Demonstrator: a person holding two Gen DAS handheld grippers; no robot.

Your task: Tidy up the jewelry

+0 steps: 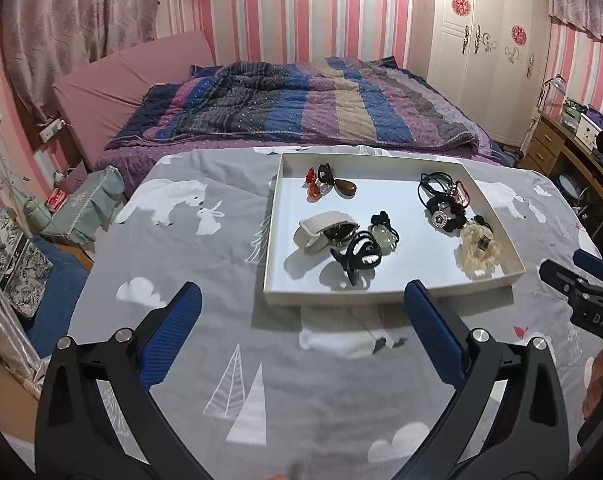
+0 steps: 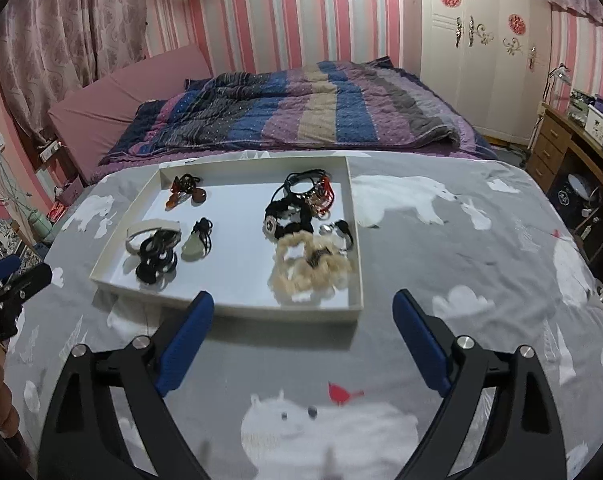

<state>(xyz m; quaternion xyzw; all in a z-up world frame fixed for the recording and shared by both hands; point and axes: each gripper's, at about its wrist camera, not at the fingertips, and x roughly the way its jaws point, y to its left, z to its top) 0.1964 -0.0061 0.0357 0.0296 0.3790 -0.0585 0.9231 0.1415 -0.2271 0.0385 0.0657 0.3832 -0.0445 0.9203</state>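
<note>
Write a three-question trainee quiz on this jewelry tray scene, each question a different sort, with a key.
1. True or false: the left tool is shut on a hair tie.
2. Multiple choice: the cream fluffy scrunchie lies in the white tray at its
A. far left corner
B. near right corner
C. centre
3. Fill in: the amber pieces lie in the tray's far ____ corner.

Key: 1 false, both it and the right tool are open and empty over the grey bedspread; 2 B; 3 left.
</note>
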